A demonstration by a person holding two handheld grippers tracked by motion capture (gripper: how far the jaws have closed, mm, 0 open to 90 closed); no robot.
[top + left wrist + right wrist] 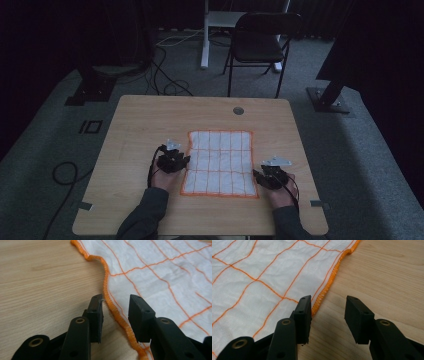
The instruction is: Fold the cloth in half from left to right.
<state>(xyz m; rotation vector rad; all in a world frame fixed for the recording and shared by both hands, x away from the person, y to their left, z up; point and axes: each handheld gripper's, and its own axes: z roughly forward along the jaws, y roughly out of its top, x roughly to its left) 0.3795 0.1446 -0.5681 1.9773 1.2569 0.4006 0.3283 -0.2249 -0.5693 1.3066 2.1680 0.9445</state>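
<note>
On table [150, 115]: cloth [220, 162], white, orange grid, flat, unfolded. Left gripper [115, 308]: jaws apart, straddling hem, not clamped. Right gripper [328, 310]: jaws apart, one over hem, other over bare wood. Status: edges approached; grasp and any fold not yet done.

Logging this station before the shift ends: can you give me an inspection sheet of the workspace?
Surface: wooden table, round grommet near the far edge.
Job's things: white cloth with orange grid, spread flat, left hem wavy.
Clutter: nothing seen.
Grippers: left gripper open, jaws straddling the cloth's left hem; right gripper open at the right hem, one jaw over the cloth, one over bare wood.
Cables: black cable looped on the floor at left; more cables beyond the table.
Surroundings: grey carpet, black folding chair, dark stands.
</note>
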